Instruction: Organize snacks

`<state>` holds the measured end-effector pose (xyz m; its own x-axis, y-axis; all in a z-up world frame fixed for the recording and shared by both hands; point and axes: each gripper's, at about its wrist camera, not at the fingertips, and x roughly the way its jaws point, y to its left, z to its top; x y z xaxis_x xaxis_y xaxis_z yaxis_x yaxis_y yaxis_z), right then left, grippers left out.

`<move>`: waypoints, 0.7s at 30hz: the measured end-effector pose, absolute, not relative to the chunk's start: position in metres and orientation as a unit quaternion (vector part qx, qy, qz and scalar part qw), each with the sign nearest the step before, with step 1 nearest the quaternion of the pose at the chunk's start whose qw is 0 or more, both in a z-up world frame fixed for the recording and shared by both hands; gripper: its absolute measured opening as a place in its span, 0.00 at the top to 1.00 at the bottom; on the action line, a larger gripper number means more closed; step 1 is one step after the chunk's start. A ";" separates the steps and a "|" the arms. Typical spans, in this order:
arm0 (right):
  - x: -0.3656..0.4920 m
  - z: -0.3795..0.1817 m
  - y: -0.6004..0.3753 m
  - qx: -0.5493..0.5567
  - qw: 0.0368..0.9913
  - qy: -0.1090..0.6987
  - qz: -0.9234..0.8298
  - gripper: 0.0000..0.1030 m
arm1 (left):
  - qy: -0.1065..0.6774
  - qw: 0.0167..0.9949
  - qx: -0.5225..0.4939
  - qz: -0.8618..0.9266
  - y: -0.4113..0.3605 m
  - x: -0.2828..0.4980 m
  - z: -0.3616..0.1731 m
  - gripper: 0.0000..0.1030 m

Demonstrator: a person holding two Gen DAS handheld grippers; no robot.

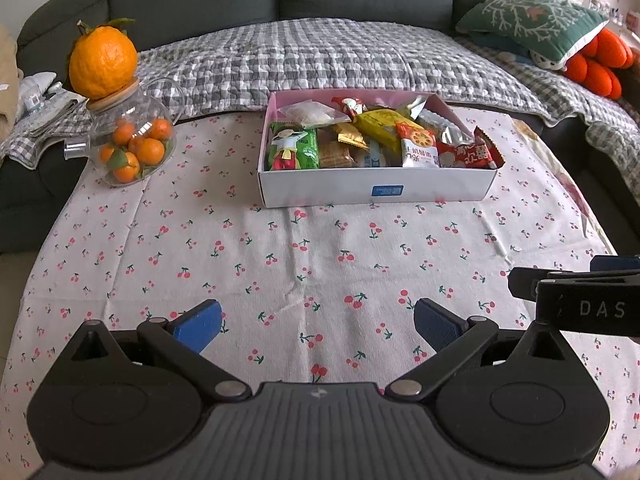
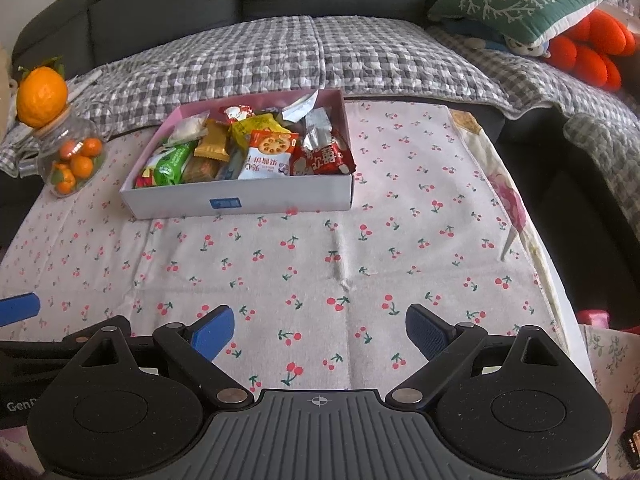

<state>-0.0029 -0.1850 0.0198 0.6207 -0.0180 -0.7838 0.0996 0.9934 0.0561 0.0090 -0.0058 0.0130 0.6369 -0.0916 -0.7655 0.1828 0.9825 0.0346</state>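
White box [image 1: 376,190] sits on the far half of the worktop [image 1: 280,264], on the cherry-print cloth, blue label [image 1: 387,191] on its near wall, text too small to read. Pink lining inside. It's packed with snacks, all in the box, none loose on the cloth. Countable on top: one green packet [image 1: 294,148] at the left end, one gold packet [image 1: 352,138], one yellow packet [image 1: 378,126], one white packet with an orange lotus-root picture [image 1: 418,146], one red packet [image 1: 466,154] at the right end, one clear bag with pale contents [image 1: 310,114] at the back, silver foil wrappers [image 2: 316,132] behind. More underneath, count unclear. Printing on the packets is Chinese, not legible from here.

Glass jar [image 1: 132,140] left of the box, well apart from it, holds small oranges, about six visible, with leaves. One large orange [image 1: 103,62] rests on the jar's wooden lid.

Left tool [image 1: 318,326]: blue pads wide apart, nothing between, over bare cloth near the front edge. Right tool [image 2: 320,330]: same, spread wide, empty, just beside the left one. "DAS" reads on the right tool's body, "Gen" on the left's.

Behind: sofa with a grey check blanket [image 1: 320,52], one green cushion [image 1: 532,16], orange plush [image 1: 600,64].
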 end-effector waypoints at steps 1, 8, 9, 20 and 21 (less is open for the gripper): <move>-0.003 0.020 -0.185 0.047 0.899 0.434 -0.033 0.08 | 0.420 0.903 0.054 -0.076 -0.006 0.009 0.013 0.01; -0.003 0.020 -0.185 0.046 0.899 0.434 -0.033 0.08 | 0.422 0.902 0.052 -0.076 -0.005 0.009 0.012 0.01; -0.003 0.020 -0.185 0.047 0.899 0.434 -0.033 0.08 | 0.422 0.902 0.052 -0.076 -0.005 0.009 0.012 0.01; -0.001 0.016 -0.183 0.041 0.897 0.439 -0.035 0.08 | 0.422 0.902 0.048 -0.075 -0.002 0.009 0.013 0.01; -0.001 0.015 -0.183 0.040 0.897 0.440 -0.035 0.08 | 0.422 0.902 0.048 -0.073 -0.002 0.009 0.013 0.01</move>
<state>-0.0007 -0.1827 0.0153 0.6111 -0.0270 -0.7911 0.0977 0.9943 0.0415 0.0093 -0.0017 0.0130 0.6326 -0.0923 -0.7690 0.1728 0.9847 0.0239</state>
